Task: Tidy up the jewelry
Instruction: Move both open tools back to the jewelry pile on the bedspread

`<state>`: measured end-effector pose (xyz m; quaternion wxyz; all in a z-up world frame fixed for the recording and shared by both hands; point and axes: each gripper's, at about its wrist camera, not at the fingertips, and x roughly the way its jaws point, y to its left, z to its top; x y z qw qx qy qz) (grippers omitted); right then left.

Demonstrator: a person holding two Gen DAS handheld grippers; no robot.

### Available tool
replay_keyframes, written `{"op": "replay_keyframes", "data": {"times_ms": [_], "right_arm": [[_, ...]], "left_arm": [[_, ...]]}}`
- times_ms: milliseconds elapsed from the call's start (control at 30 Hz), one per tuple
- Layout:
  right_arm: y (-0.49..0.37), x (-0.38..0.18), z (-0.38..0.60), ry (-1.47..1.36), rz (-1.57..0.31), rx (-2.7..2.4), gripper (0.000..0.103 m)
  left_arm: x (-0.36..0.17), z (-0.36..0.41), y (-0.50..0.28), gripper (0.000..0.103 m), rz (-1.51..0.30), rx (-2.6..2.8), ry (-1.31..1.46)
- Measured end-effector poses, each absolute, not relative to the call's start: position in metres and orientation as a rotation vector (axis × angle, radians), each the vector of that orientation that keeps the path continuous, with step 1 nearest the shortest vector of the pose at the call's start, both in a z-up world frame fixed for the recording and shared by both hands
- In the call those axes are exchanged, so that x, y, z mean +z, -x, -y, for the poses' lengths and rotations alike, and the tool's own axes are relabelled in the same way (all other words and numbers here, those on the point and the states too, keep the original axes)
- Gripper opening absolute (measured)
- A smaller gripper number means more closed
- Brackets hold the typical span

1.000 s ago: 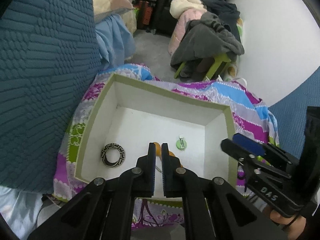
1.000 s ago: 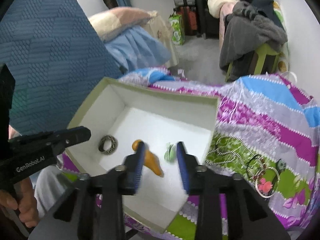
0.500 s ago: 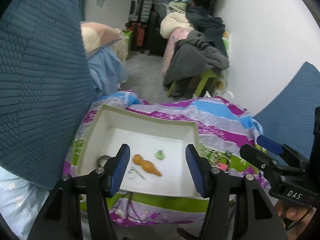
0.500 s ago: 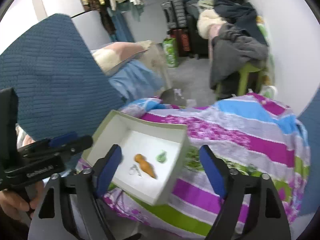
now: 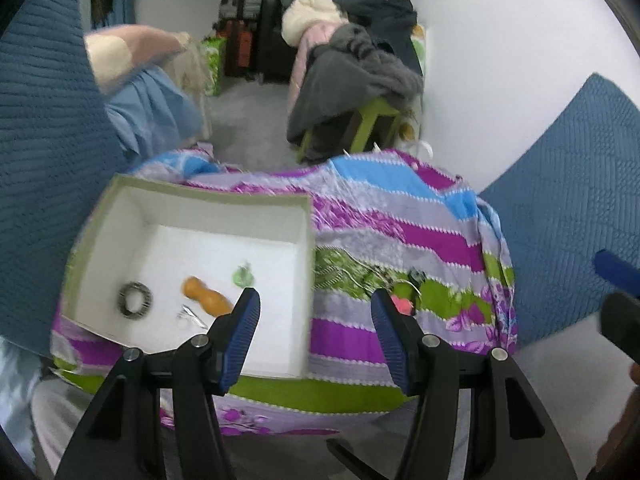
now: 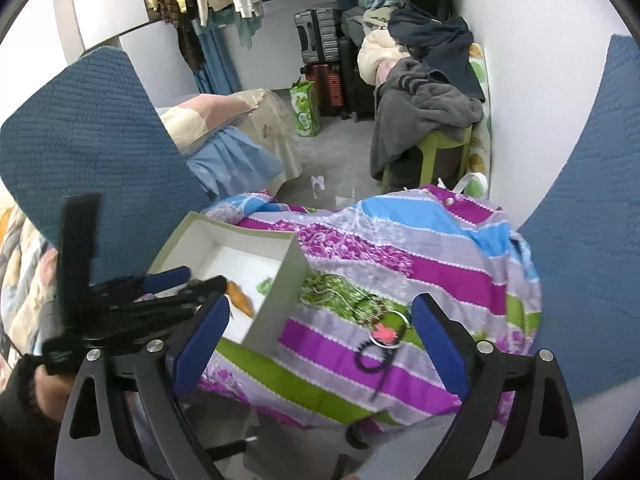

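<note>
Sitting at the left of the striped purple, blue and green cloth (image 5: 420,216): shallow square cardboard box with white inside and olive-green rim (image 5: 200,196). Lying on its white floor, from left to right: round black-and-white patterned bangle (image 5: 135,301), small silvery metal piece (image 5: 191,315), orange gourd-shaped pendant (image 5: 206,297), pale green round charm (image 5: 242,277), all apart from one another except the silvery piece, just beside the pendant. Blurred, so finer detail of each not readable.

Hovering above the box's right wall: left gripper (image 5: 316,322), blue-padded jaws released, partly spread, nothing between them.

Spread on the cloth just right of the box: loose tangle of thin chains (image 6: 328,292), silver ring-shaped bangle with a pink star-like charm (image 6: 386,334), dark beaded bracelet (image 6: 370,356), the last three overlapping.

Held over that pile: right gripper (image 6: 320,336), jaws opening wide, empty. Showing at the far left of the right wrist view: the left gripper's black body over the box, gripped by a hand (image 6: 48,388).
</note>
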<state>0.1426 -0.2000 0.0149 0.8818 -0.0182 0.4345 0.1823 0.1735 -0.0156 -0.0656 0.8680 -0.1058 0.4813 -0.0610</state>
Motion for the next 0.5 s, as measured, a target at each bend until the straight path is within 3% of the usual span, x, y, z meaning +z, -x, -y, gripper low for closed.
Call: {"op": "replay_keyframes", "data": {"times_ms": [500], "right_arm": [[-0.165,-0.019,0.238,0.037,-1.037,0.339,0.092]], "left_arm": [[-0.129,0.069,-0.222,0.058,-1.118,-0.186,0.259]]}}
